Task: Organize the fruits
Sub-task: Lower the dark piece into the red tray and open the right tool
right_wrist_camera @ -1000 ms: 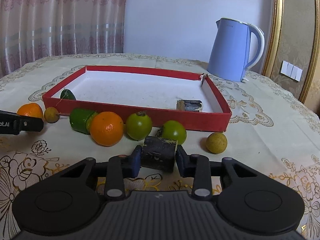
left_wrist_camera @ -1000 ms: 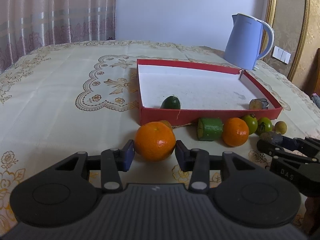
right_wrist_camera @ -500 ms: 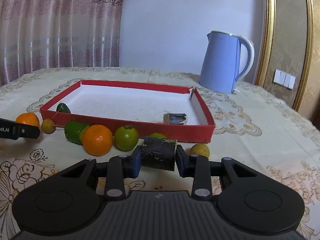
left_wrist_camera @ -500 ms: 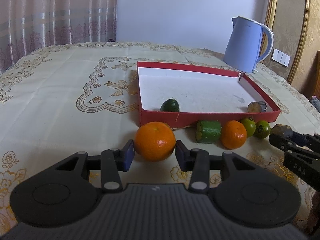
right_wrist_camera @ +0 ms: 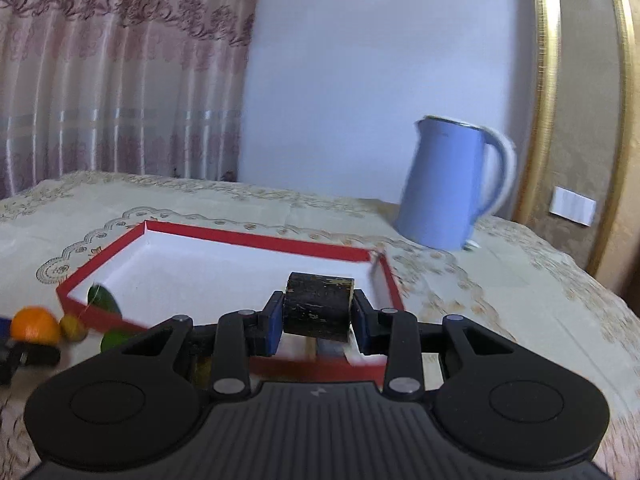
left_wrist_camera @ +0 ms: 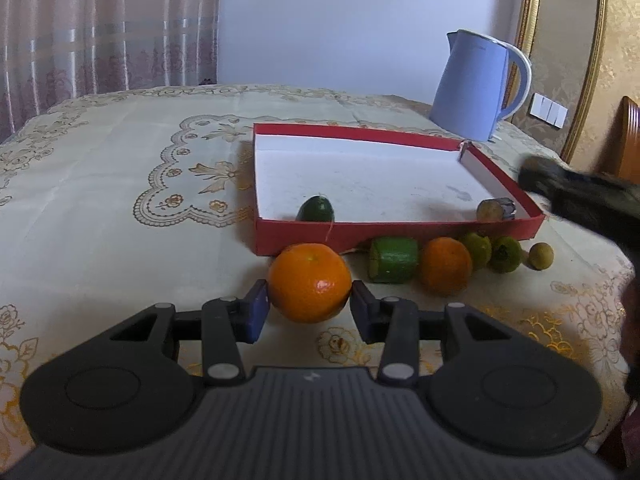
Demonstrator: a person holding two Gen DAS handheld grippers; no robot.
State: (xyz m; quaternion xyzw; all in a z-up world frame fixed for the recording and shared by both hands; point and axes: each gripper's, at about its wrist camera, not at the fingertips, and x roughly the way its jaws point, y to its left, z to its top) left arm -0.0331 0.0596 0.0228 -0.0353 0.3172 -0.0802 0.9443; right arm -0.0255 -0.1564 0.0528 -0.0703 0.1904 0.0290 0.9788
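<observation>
My right hand-held gripper [right_wrist_camera: 316, 323] clamps a dark cylindrical chunk [right_wrist_camera: 319, 306], carried above the near right corner of the red tray [left_wrist_camera: 400, 229], where a similar piece [left_wrist_camera: 495, 209] lies. My left hand-held gripper [left_wrist_camera: 308, 306] grips a large orange [left_wrist_camera: 309, 281] just in front of the tray on the table [left_wrist_camera: 100, 200]. Risks: the chunk's flat ends could slip between the pads, or clip the tray wall on descent; releasing over the lying piece could make it roll. More fruits wait outside, including a green cut piece [left_wrist_camera: 393, 260].
</observation>
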